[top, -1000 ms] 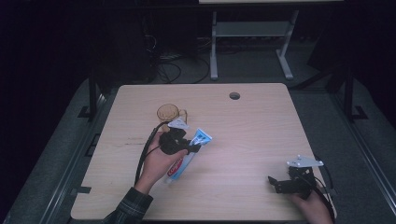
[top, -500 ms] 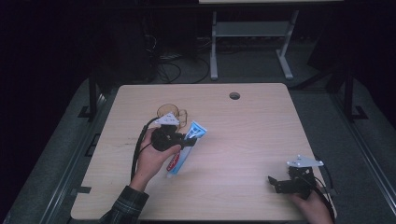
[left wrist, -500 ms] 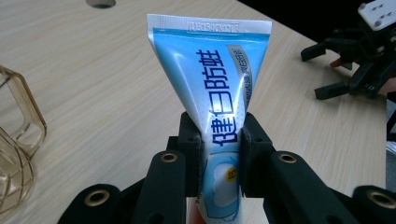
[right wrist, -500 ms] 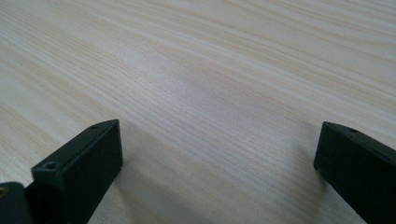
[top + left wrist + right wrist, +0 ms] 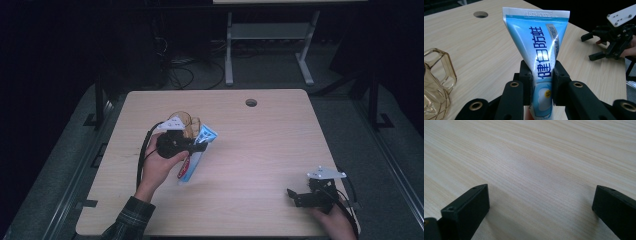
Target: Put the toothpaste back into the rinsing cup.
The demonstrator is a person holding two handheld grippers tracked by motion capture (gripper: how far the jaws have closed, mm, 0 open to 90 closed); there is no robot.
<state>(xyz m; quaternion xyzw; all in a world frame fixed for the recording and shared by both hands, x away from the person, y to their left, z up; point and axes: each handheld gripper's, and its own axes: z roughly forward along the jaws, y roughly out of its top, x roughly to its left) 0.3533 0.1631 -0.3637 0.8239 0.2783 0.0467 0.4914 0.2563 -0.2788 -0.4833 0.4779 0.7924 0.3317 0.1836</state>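
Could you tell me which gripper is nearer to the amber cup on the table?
The left. The left gripper, shut on the toothpaste tube, sits right beside the amber cup. The right gripper rests open near the table's opposite front corner.

The left gripper is raised at the left middle, held by the left hand, its fingers clamped tight with a sleeved forearm reaching in from the near edge. The right gripper sits low at the near right, its fingers spread wide apart.
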